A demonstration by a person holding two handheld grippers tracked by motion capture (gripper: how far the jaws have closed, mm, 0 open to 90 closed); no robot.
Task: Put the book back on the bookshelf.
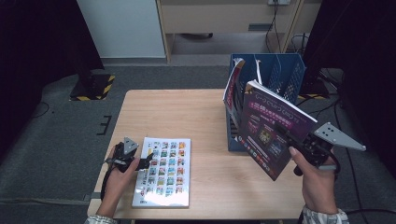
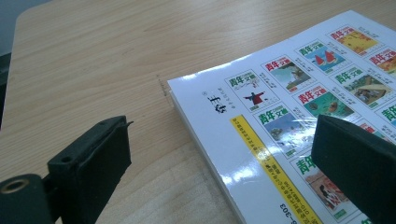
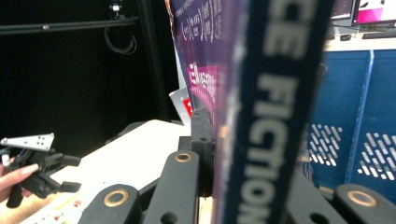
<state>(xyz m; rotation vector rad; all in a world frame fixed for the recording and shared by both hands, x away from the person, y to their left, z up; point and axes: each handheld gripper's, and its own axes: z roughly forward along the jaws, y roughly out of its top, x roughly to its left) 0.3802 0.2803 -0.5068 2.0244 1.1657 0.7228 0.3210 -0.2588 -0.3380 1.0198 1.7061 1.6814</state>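
Above the right edge of the pale wooden counter point(image 1: 196, 112), our right hand point(image 1: 317, 179) lifts the right tongs point(image 1: 292, 140), clamped on a purple glossy-covered magazine point(image 1: 268, 128). It hangs tilted, long axis running up toward the blue plastic file crate point(image 1: 280, 70), probably clear of it. Our left hand point(image 1: 119, 175) rests low, left tongs point(image 1: 148, 161) apart over a white flat booklet of colourful thumbnails point(image 1: 163, 172).

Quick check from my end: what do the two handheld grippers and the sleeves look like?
Both are black. The left gripper has blocky black jaws and a small grey three-cornered plate on top. The right gripper carries a larger grey plate dotted with holes, and brass-coloured pivot rings show at its jaw links. A black cable trails from each. The cuffs look light and patterned.
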